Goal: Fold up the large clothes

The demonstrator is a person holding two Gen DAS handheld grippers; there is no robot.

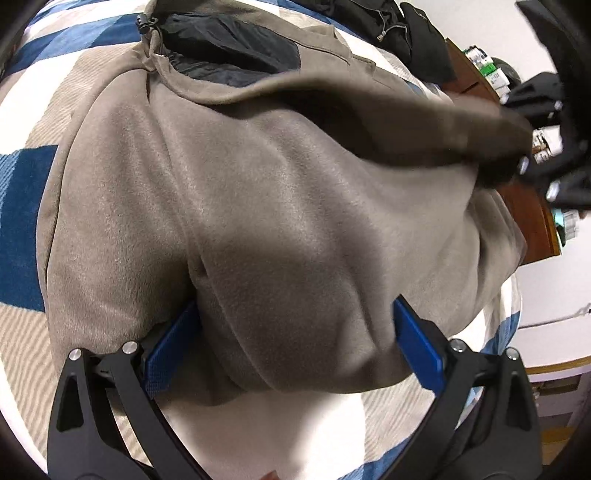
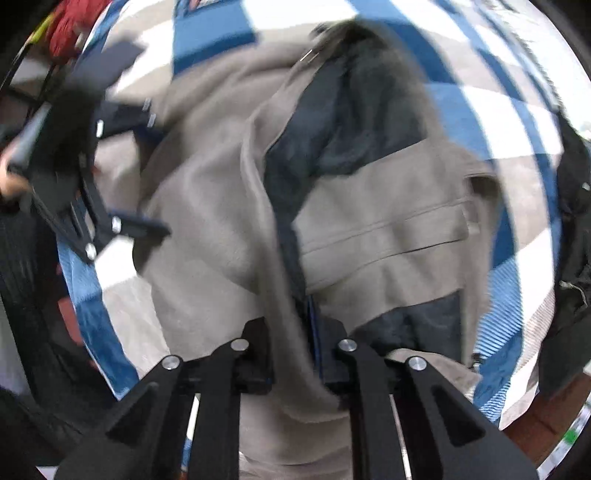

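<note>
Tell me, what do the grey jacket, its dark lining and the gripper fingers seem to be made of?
Grey jacket: probably fleece or brushed suede-like cloth, matte, with soft nap.
Dark lining: apparently thin synthetic, smooth, slightly shiny, finely crinkled.
Fingers of the left gripper: blue textured pads, perhaps rubber or plastic, on black arms.

My left tool (image 1: 295, 343) stands wide open around a thick hump of the taupe fleece jacket (image 1: 258, 206), which fills nearly all the room ahead of it. Bare striped bedspread (image 1: 33, 206) lies free along the jacket's left edge and just below the hump. On the right, a wooden cabinet (image 1: 532, 221) and a heap of black clothes (image 1: 406, 26) crowd the bed's edge. My right tool (image 2: 295, 347) is pinched on jacket cloth, with folds pressing both sides.
</note>
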